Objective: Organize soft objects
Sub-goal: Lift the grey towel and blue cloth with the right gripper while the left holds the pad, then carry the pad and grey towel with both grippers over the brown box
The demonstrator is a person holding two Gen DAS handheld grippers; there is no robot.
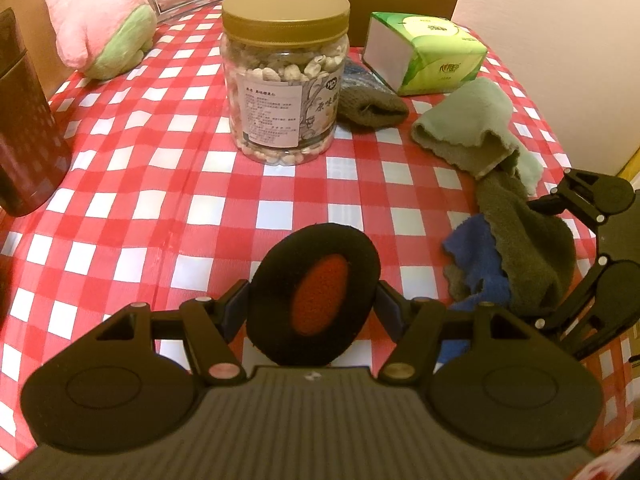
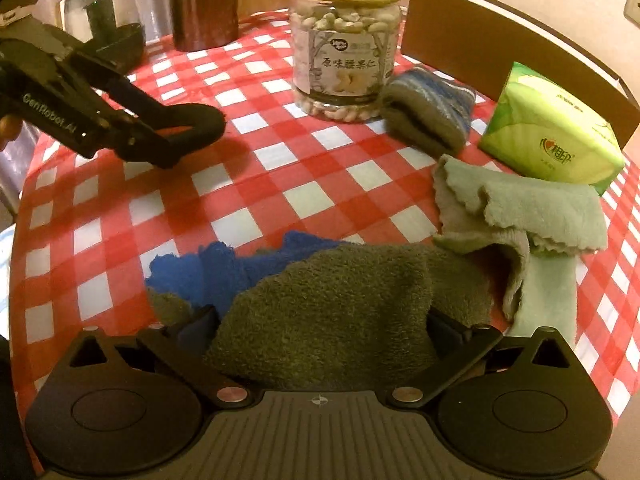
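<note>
Standing behind everything, the nut-filled jar (image 2: 346, 46) anchors the table; nearer than it, the olive towel (image 2: 340, 320) lies between the right gripper's (image 2: 320, 332) spread jaws, while the left gripper (image 1: 314, 304) pinches a black pad (image 1: 314, 292).

Fuzzy terry towel (image 2: 340, 312) and fleecy pale-green cloth (image 2: 520, 216) – both matt; clear glossy plastic jar (image 1: 284, 92) with satin gold lid; plush pink toy (image 1: 96, 24); smooth checked tablecloth (image 1: 160, 184).
</note>
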